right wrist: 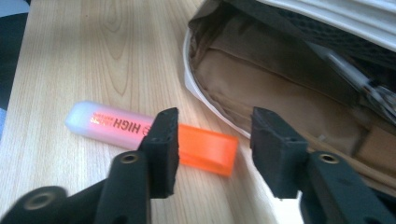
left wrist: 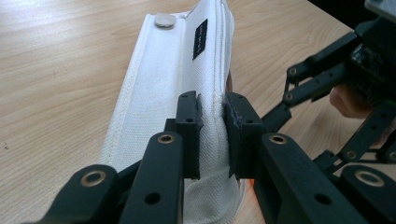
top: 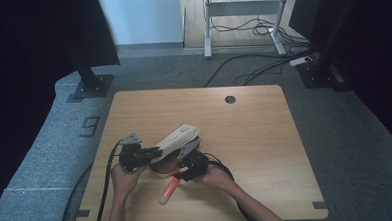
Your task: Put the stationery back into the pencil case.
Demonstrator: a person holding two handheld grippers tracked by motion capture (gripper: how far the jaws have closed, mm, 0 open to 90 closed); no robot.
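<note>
Two claws work close together over the wooden table (top: 255, 138). Nearest, the left gripper (left wrist: 212, 135) is clamped on the fabric edge of the white pencil case (left wrist: 163, 93), holding it raised. The right gripper (right wrist: 215, 149) has its jaws apart, with no earlier look to compare. An orange highlighter (right wrist: 154, 135) lies flat just past its left jaw, and the case's open brown interior (right wrist: 280, 88) lies beyond the right jaw.

1 white fabric pencil case (top: 177, 138), 1 orange highlighter (top: 169, 189) and 2 hand-held grippers, left gripper (top: 153, 152) and right gripper (top: 179, 171), on 1 wooden tabletop (top: 255, 138).
</note>
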